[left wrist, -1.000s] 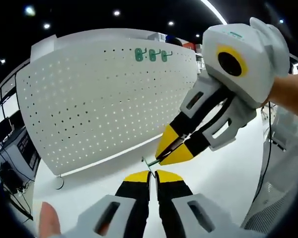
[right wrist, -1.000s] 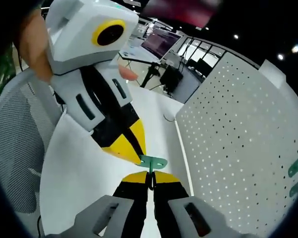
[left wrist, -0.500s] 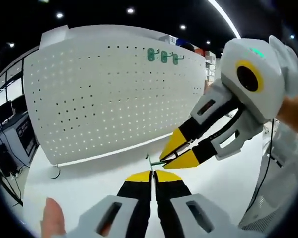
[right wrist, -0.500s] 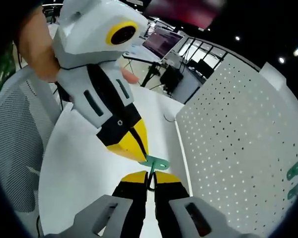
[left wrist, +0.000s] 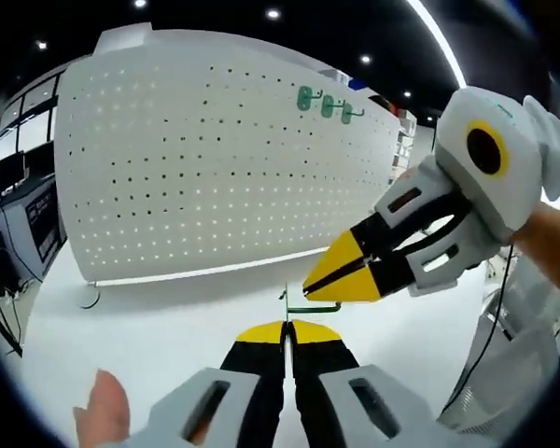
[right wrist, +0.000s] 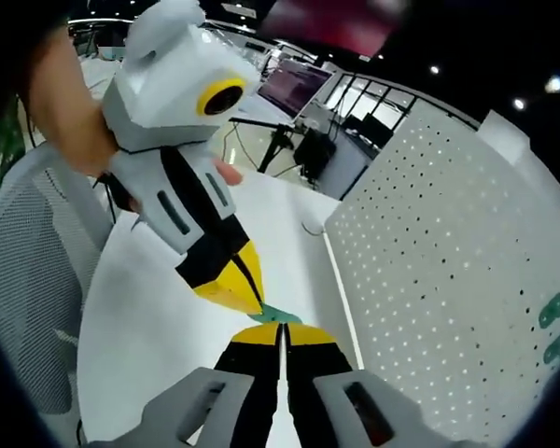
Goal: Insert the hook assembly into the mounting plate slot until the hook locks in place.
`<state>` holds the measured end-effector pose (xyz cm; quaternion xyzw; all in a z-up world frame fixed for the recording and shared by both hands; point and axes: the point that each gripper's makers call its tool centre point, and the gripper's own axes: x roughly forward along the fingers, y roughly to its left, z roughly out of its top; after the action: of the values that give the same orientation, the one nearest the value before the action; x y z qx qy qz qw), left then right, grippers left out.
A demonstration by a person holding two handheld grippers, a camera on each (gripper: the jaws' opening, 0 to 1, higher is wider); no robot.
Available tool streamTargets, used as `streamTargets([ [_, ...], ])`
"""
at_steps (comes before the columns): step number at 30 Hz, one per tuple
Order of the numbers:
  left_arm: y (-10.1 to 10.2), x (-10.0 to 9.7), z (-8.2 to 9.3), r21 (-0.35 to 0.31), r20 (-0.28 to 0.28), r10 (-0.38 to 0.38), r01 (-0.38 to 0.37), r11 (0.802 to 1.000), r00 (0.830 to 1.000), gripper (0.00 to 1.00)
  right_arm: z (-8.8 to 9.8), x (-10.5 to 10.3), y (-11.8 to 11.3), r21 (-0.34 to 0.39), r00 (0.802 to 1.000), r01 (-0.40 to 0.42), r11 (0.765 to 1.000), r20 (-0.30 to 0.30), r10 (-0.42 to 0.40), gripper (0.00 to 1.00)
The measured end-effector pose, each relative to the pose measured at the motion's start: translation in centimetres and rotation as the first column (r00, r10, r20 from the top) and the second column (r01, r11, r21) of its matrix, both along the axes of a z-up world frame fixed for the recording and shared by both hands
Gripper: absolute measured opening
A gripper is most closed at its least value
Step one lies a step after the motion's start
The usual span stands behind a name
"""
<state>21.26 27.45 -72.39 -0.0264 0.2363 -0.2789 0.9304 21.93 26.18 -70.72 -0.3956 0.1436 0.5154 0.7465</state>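
Observation:
A small green hook assembly (left wrist: 310,307) hangs over the white table between both grippers. My left gripper (left wrist: 286,328) is shut, with the thin green stem rising from between its yellow tips. Coming in from the right, my right gripper (left wrist: 310,286) is also shut, its tips touching the green piece. In the right gripper view the green piece (right wrist: 276,314) lies edge-on, bridging the left gripper (right wrist: 253,301) and my right gripper (right wrist: 282,329). The white perforated mounting plate (left wrist: 205,159) stands upright behind, also seen at the right (right wrist: 448,252).
Three green hooks (left wrist: 327,104) sit high on the plate; two show at its far end (right wrist: 551,313). The white table (right wrist: 159,317) runs along the plate's foot. A grey mesh chair (right wrist: 28,280) stands at the left. A thumb (left wrist: 100,416) shows beside my left gripper.
Both hands shifted, so the views swung. The right gripper levelled out in the left gripper view. The green piece turned from face-on to edge-on in the right gripper view. Both grippers stayed shut.

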Motion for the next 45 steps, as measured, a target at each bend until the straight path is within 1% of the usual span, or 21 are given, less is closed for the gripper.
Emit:
streamTargets([
  [3, 0.1, -0.1, 0.0, -0.012, -0.005, 0.000, 0.000, 1.000, 1.000, 0.01, 0.5, 0.1, -0.3, 0.043, 0.999, 0.029, 0.999, -0.025, -0.028, 0.00],
  [8, 0.0, -0.1, 0.4, -0.040, -0.008, -0.005, 0.005, 0.999, 1.000, 0.01, 1.0, 0.2, -1.1, 0.089, 0.996, 0.058, 0.994, -0.065, -0.053, 0.01],
  [12, -0.1, -0.4, 0.7, -0.056, -0.008, -0.019, 0.018, 0.998, 1.000, 0.01, 1.1, 0.3, -1.7, 0.101, 0.995, 0.076, 0.992, -0.075, -0.068, 0.02],
  [15, -0.2, -0.7, 1.1, -0.101, -0.019, -0.026, 0.024, 0.995, 0.999, 0.01, 1.3, 0.1, -1.9, 0.136, 0.991, 0.093, 0.986, -0.112, -0.078, 0.04],
  [19, 0.0, -1.0, 1.5, -0.138, -0.026, -0.039, 0.035, 0.990, 0.999, 0.01, 1.5, 0.0, -2.3, 0.170, 0.985, 0.112, 0.979, -0.153, -0.086, 0.05],
  [20, -0.2, -1.2, 1.8, -0.173, -0.032, -0.048, 0.042, 0.984, 0.998, 0.01, 1.6, 0.0, -2.4, 0.178, 0.983, 0.117, 0.977, -0.162, -0.088, 0.05],
  [23, -0.1, -1.5, 2.2, -0.196, -0.034, -0.056, 0.048, 0.979, 0.998, 0.01, 1.9, -0.2, -2.6, 0.214, 0.976, 0.131, 0.968, -0.201, -0.088, 0.06],
  [25, -0.2, -1.9, 2.6, -0.229, -0.037, -0.069, 0.059, 0.972, 0.997, 0.01, 2.2, -0.4, -2.7, 0.250, 0.964, 0.150, 0.957, -0.254, -0.085, 0.06],
  [26, -0.3, -2.1, 2.9, -0.260, -0.041, -0.080, 0.066, 0.963, 0.996, 0.01, 2.3, -0.5, -2.7, 0.260, 0.960, 0.154, 0.953, -0.268, -0.082, 0.06],
  [29, 0.0, -2.4, 3.4, -0.286, -0.035, -0.085, 0.072, 0.956, 0.996, 0.01, 2.7, -0.8, -2.9, 0.302, 0.943, 0.172, 0.938, -0.325, -0.068, 0.06],
  [30, -0.2, -2.5, 3.9, -0.311, -0.027, -0.098, 0.085, 0.947, 0.995, 0.01, 3.0, -1.0, -2.9, 0.325, 0.934, 0.182, 0.928, -0.351, -0.060, 0.07],
  [32, -0.2, -2.8, 4.4, -0.332, -0.023, -0.108, 0.094, 0.938, 0.994, 0.01, 3.4, -1.2, -3.1, 0.357, 0.917, 0.202, 0.912, -0.397, -0.048, 0.07],
  [33, -0.3, -3.1, 5.0, -0.362, -0.017, -0.123, 0.109, 0.926, 0.992, 0.01, 3.5, -1.2, -3.1, 0.365, 0.913, 0.206, 0.908, -0.405, -0.044, 0.08],
  [34, -0.2, -3.2, 5.1, -0.367, -0.018, -0.121, 0.106, 0.924, 0.992, 0.01, 3.7, -1.3, -3.2, 0.377, 0.906, 0.214, 0.901, -0.421, -0.039, 0.08],
  [35, -0.1, -3.3, 5.3, -0.369, -0.016, -0.123, 0.109, 0.923, 0.992, 0.01, 4.1, -1.4, -3.2, 0.402, 0.900, 0.218, 0.889, -0.435, -0.024, 0.07],
  [37, -0.3, -3.8, 6.1, -0.411, -0.003, -0.155, 0.140, 0.901, 0.988, 0.01, 5.0, -1.9, -3.2, 0.448, 0.877, 0.232, 0.863, -0.480, 0.013, 0.07],
  [38, -0.2, -3.9, 6.3, -0.420, -0.004, -0.156, 0.140, 0.897, 0.988, 0.01, 5.5, -2.2, -3.1, 0.472, 0.866, 0.232, 0.850, -0.499, 0.041, 0.08],
  [40, -0.3, -4.3, 7.0, -0.463, -0.003, -0.177, 0.155, 0.873, 0.984, 0.01, 5.9, -2.5, -3.2, 0.484, 0.857, 0.229, 0.845, -0.512, 0.061, 0.08],
  [42, 0.0, -4.6, 7.4, -0.470, 0.002, -0.189, 0.168, 0.866, 0.982, 0.01, 6.7, -3.0, -3.3, 0.503, 0.842, 0.217, 0.836, -0.530, 0.101, 0.08],
  [44, 0.1, -4.9, 7.9, -0.481, 0.009, -0.206, 0.185, 0.857, 0.978, 0.01, 7.3, -3.8, -3.1, 0.522, 0.817, 0.212, 0.826, -0.558, 0.142, 0.08],
  [45, 0.2, -5.2, 8.2, -0.494, 0.011, -0.217, 0.194, 0.847, 0.976, 0.01, 7.7, -4.0, -3.1, 0.533, 0.807, 0.208, 0.820, -0.567, 0.163, 0.08],
])
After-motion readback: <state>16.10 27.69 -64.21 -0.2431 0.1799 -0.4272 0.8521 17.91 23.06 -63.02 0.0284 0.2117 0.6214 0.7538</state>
